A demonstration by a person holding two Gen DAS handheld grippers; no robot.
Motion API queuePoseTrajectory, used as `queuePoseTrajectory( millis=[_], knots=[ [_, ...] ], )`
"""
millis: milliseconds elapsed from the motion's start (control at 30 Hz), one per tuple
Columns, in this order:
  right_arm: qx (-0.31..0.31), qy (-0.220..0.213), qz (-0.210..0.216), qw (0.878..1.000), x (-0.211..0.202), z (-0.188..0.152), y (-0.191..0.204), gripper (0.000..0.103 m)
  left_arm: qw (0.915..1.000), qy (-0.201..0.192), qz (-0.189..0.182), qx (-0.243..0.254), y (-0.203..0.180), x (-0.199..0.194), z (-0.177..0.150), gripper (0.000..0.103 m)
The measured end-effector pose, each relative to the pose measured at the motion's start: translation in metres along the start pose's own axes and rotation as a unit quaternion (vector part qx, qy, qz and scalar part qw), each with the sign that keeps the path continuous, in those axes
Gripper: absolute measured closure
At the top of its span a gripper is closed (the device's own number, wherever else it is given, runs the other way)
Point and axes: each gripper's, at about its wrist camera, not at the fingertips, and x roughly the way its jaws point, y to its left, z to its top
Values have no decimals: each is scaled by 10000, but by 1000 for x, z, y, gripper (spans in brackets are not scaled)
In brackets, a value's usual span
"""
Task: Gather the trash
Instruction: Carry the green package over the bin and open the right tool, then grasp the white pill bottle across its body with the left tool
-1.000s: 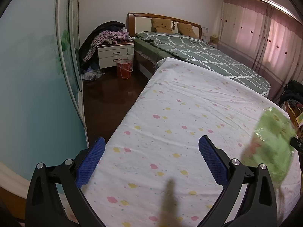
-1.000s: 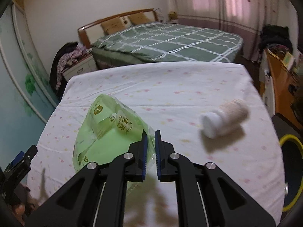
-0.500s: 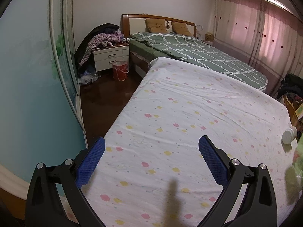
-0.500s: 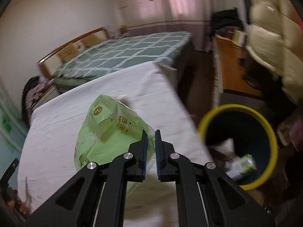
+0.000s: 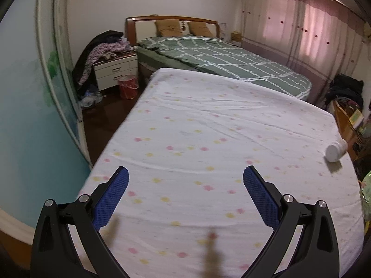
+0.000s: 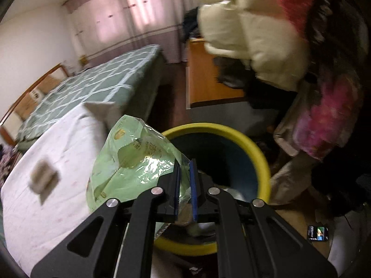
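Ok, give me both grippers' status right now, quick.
Left gripper: open, holding nothing, above the white sheet.
Right gripper: shut on the green plastic bag, by the yellow-rimmed bin.

Your right gripper (image 6: 184,169): matt black plastic arms, bright metal screw heads, blue pads with a fine dimpled texture. The green wrapper (image 6: 132,162) you hold is thin, glossy, see-through film, creased and catching glare. The bin (image 6: 259,155) below looks like smooth plastic, yellow rim, dark inside. On your left gripper (image 5: 185,178), the same knurled blue pads (image 5: 113,192). The mattress sheet (image 5: 208,139) is matt cotton-like cloth, lightly wrinkled. The white bottle (image 5: 336,149) reads as smooth plastic. The headboard (image 5: 171,20) is varnished wood.
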Motion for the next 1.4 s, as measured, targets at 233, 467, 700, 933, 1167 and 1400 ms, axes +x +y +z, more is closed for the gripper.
queuePoseTrajectory(
  millis=[233,467,700,933,1167,1400],
  knots=[
    [263,4,-303,9992,14,2,-29,94,9988,21,-308,379,-43,-6,3,5],
    [327,-5,-462,9984,21,2,-39,89,9939,-25,-691,857,-89,-17,4,5],
    [351,-7,-488,9982,24,2,-41,82,9835,62,-1214,1339,-139,-18,6,5],
    [352,49,-484,9982,28,2,-43,63,9733,193,-1557,1678,-182,-12,2,5],
    [353,59,-339,9988,29,2,-43,62,9699,424,-1705,1683,-222,-2,-2,5],
    [337,58,-121,9993,30,2,-41,59,9739,563,-1602,1507,-267,12,1,5]
  ],
)
